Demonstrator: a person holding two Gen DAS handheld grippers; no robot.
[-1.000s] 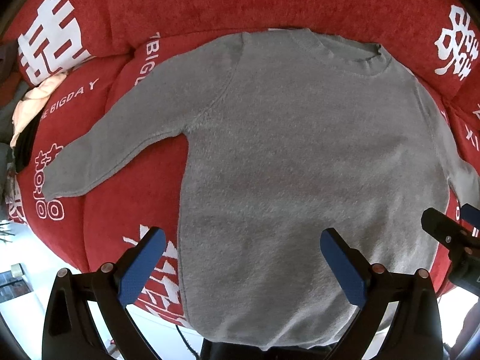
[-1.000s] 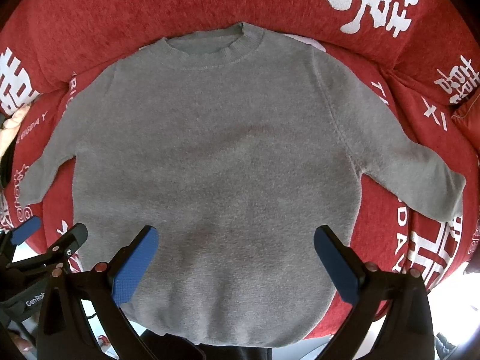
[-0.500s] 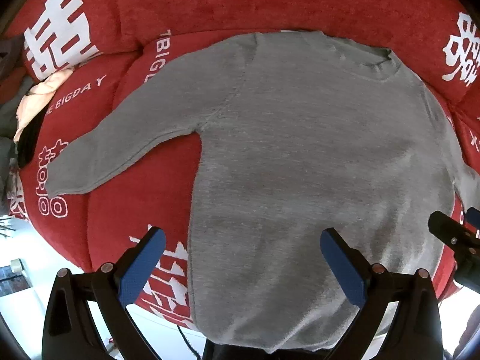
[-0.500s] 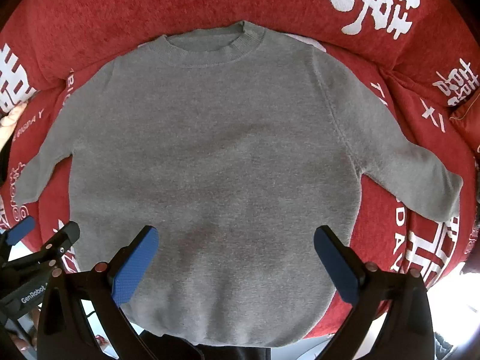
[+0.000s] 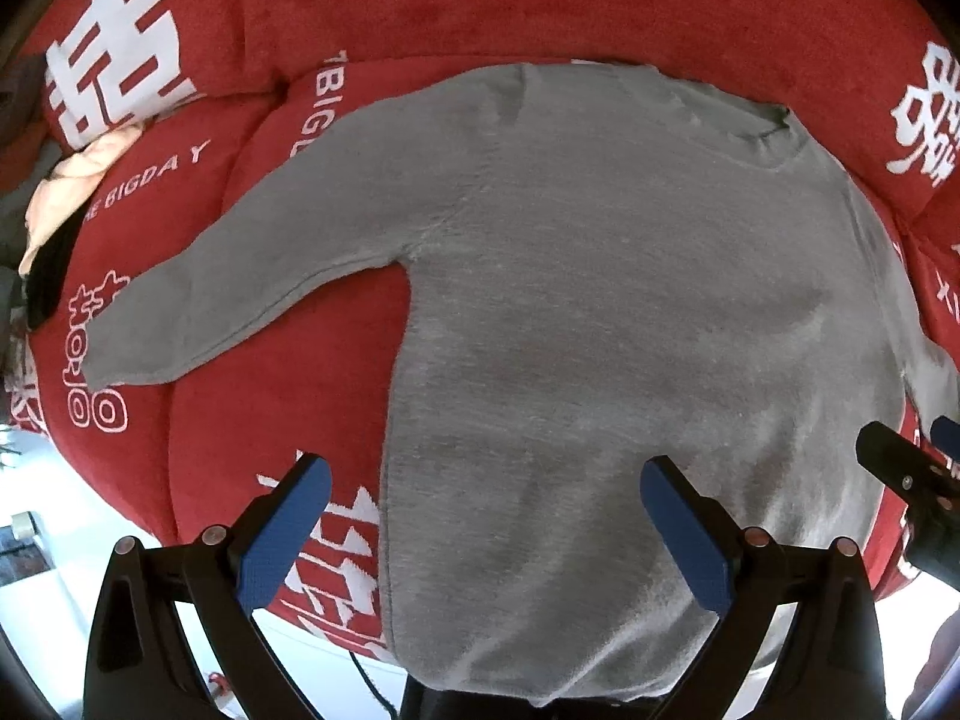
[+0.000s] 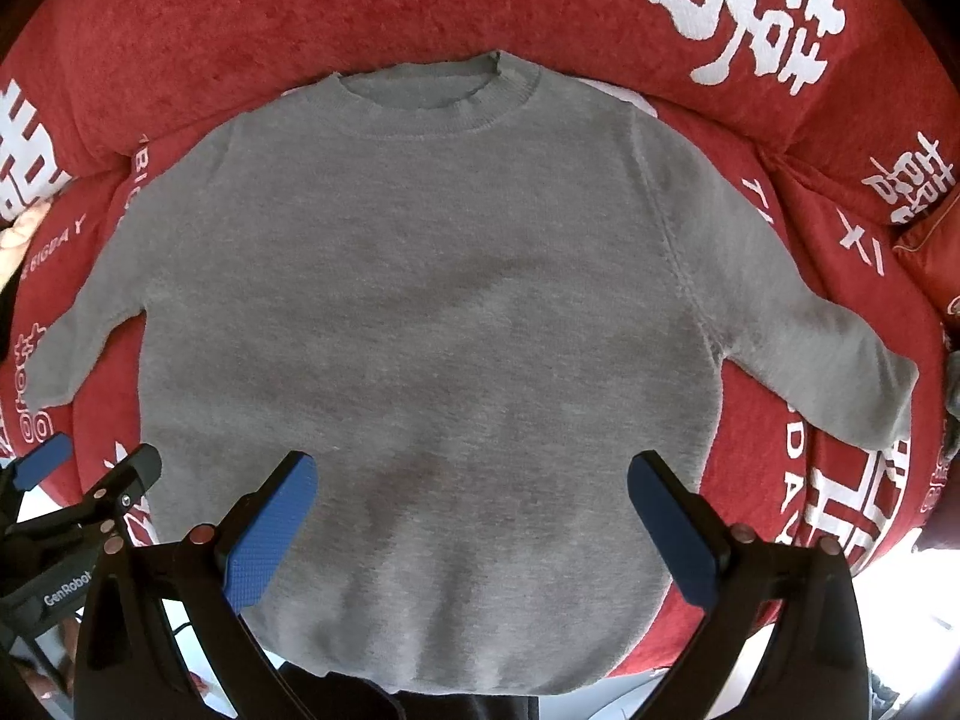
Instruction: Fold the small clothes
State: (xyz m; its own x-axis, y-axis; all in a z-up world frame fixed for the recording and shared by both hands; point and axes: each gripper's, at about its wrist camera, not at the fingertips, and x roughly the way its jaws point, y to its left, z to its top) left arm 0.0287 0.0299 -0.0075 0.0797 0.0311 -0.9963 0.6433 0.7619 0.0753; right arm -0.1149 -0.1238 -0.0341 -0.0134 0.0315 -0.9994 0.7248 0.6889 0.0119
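A small grey knit sweater [image 5: 600,312] lies flat, front up, on a red cushioned sofa, both sleeves spread out; it also shows in the right wrist view [image 6: 432,312]. My left gripper [image 5: 486,516] is open and empty, hovering over the sweater's lower left edge; its left sleeve [image 5: 228,294] lies ahead to the left. My right gripper [image 6: 474,516] is open and empty above the lower middle of the sweater. The right sleeve [image 6: 828,354] lies to its right. Each gripper shows at the edge of the other's view.
The red sofa cover [image 5: 288,414] with white lettering runs under and around the sweater, with back cushions [image 6: 300,12] behind. A peach and black pile of clothes [image 5: 66,204] sits at the far left. The sofa's front edge lies just below the sweater's hem.
My left gripper has shifted left, so the sweater sits further right in its view. My right gripper has barely moved. Both stay open.
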